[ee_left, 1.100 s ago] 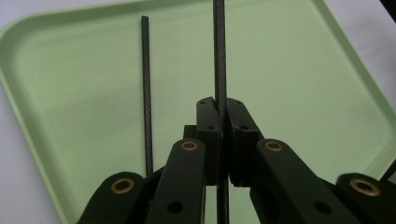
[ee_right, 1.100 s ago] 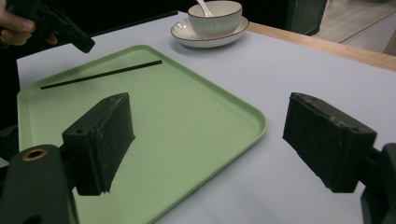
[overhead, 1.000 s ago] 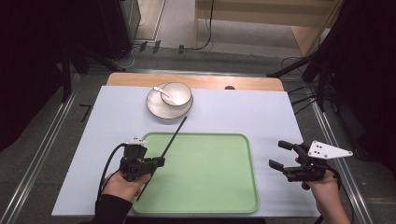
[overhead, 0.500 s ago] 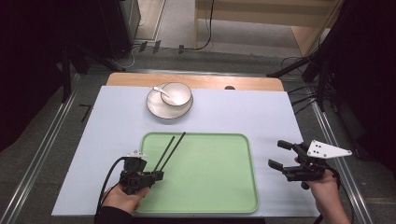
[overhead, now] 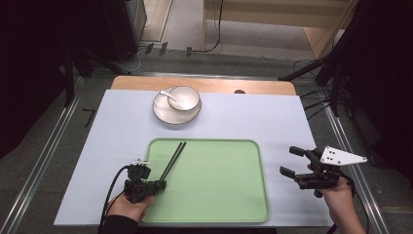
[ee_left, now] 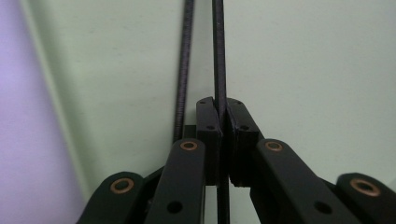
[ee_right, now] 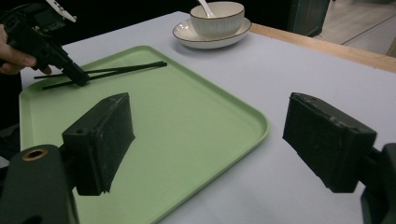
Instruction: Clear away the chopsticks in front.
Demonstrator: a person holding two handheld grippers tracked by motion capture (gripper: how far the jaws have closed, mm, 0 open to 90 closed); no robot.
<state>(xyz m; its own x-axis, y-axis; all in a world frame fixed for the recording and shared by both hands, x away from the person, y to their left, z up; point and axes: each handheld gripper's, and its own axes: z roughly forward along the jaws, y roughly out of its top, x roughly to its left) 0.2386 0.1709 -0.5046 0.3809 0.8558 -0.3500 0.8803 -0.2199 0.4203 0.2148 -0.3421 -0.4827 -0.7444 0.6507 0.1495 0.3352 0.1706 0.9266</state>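
Two black chopsticks [overhead: 174,157] lie on the left part of a green tray [overhead: 219,190], fanned slightly apart. My left gripper [overhead: 159,184] sits low at the tray's near-left corner. In the left gripper view it [ee_left: 221,116] is shut on one chopstick [ee_left: 219,65], while the other chopstick [ee_left: 183,70] rests loose beside it on the tray. My right gripper [overhead: 291,163] hovers over the table just right of the tray, open and holding nothing. From the right gripper view, its pads [ee_right: 100,140] frame the tray [ee_right: 154,126], the chopsticks [ee_right: 121,70] and the left gripper [ee_right: 70,70].
A white bowl [overhead: 184,97] with a spoon [overhead: 167,94] in it stands on a plate [overhead: 163,113] at the back of the pale table cover [overhead: 112,146]. A wooden table edge [overhead: 263,87] runs behind it. Dark stands and cables surround the table.
My left gripper has drawn back toward the person and come down, bringing the chopsticks onto the tray's left side, where they now lie slightly spread. The right gripper has not moved.
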